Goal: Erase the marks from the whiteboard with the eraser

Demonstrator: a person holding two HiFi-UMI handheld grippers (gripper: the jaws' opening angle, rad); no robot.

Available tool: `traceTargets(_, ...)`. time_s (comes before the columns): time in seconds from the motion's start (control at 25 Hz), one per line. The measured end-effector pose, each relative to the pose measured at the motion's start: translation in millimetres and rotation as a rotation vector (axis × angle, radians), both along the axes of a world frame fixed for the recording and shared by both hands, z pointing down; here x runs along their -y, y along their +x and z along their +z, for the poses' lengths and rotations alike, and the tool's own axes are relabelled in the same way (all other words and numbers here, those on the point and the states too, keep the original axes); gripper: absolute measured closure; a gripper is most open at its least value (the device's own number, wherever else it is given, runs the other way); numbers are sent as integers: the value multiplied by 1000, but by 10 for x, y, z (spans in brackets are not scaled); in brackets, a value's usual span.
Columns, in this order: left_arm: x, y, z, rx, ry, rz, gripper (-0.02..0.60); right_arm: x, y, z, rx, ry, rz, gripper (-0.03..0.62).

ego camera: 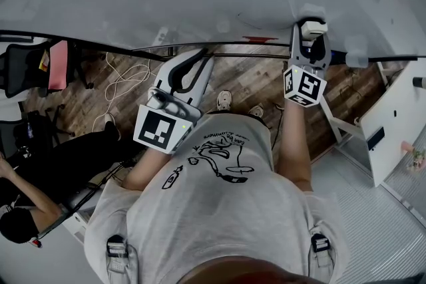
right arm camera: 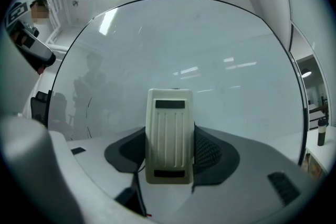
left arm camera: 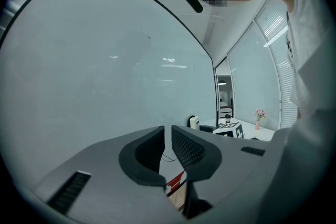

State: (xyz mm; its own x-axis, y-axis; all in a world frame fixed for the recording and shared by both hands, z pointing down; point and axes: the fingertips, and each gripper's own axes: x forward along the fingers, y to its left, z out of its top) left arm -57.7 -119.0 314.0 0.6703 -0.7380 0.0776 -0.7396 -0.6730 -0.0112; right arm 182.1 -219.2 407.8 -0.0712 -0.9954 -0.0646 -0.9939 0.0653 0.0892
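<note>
The person's got a tool in each hand, both pointing level out in front of the chest. The left tool (ego camera: 200,58) sits closer to the body with the elbow bent, its jaws squeezed nearly together with just a thin slit between them. The right arm (ego camera: 293,143) reaches further forward, and the right tool (ego camera: 311,28) has its jaws clamped on the sides of the eraser (right arm camera: 169,134).

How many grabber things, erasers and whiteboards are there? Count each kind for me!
Large white whiteboard: 1
Cream ribbed plastic eraser: 1
Grey two-jaw grippers: 2, the left gripper and the right gripper
Total: 4
</note>
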Motion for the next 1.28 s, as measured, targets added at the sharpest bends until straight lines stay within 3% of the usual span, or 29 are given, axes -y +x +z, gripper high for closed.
traceTargets(0.2,7,-5,0,-1,2,4,526,-18,-344,118,-57,3,-92,338)
traceTargets(0.64,-29,-130,3,2,5,-30,526,-97,-1536,493,-274,-115,-249,338)
traceTargets(0.92,9,-99,260,29,-58,-11,523,-119,-1653,537,-314,-164,-268,336)
traceTargets(1.12,226,162,405,-16,-95,76,412,-197,-1784,391,-368,-117,-305,335)
traceTargets(1.28,437,328,530,13,-124,103,373,-281,-1909,270,-406,-75,-340,335)
